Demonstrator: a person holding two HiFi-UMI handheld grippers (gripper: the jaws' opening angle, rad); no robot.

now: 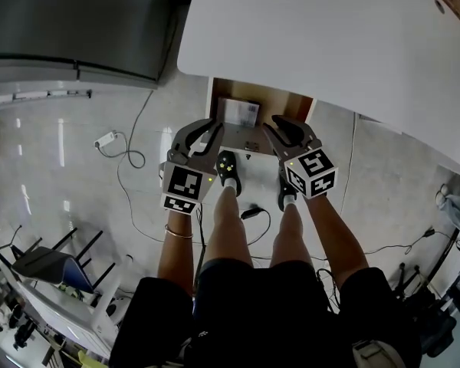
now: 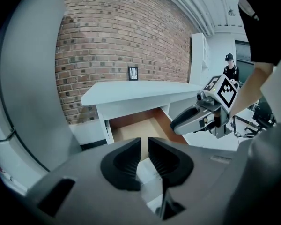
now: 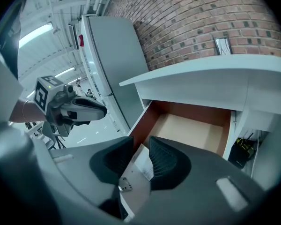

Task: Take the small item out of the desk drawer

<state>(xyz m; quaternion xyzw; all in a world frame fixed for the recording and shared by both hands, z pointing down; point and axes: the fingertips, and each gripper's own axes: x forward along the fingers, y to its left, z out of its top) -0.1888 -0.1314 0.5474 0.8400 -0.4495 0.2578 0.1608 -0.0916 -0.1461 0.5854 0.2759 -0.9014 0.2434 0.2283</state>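
the white worktop has its drawer pulled out toward the person, and the head view looks straight down into it. the small item – a flat white thing with dark print on it – lies inside the drawer on the tan floor, toward the front end, untouched by either claw. the print is too small to read.

the left claw hangs above the drawer's front edge on the person's left. its dark ribbed pads stand a narrow gap apart and nothing is pinched in that gap, where only pale surface below shows through.

the right claw hangs on the other side, its jaws parted a little wider and also empty. through them the right gripper view shows the drawer's white front panel with a small metal fitting on it, and a corner of the printed white item just behind. the two claws are near each other, not touching, both tilted in toward the drawer.

below them in the head view are the person's bare legs and a dark shoe on the pale tiled floor, where a thin cable trails. a grey cabinet stands left of the worktop – a brick wall rises behind it.
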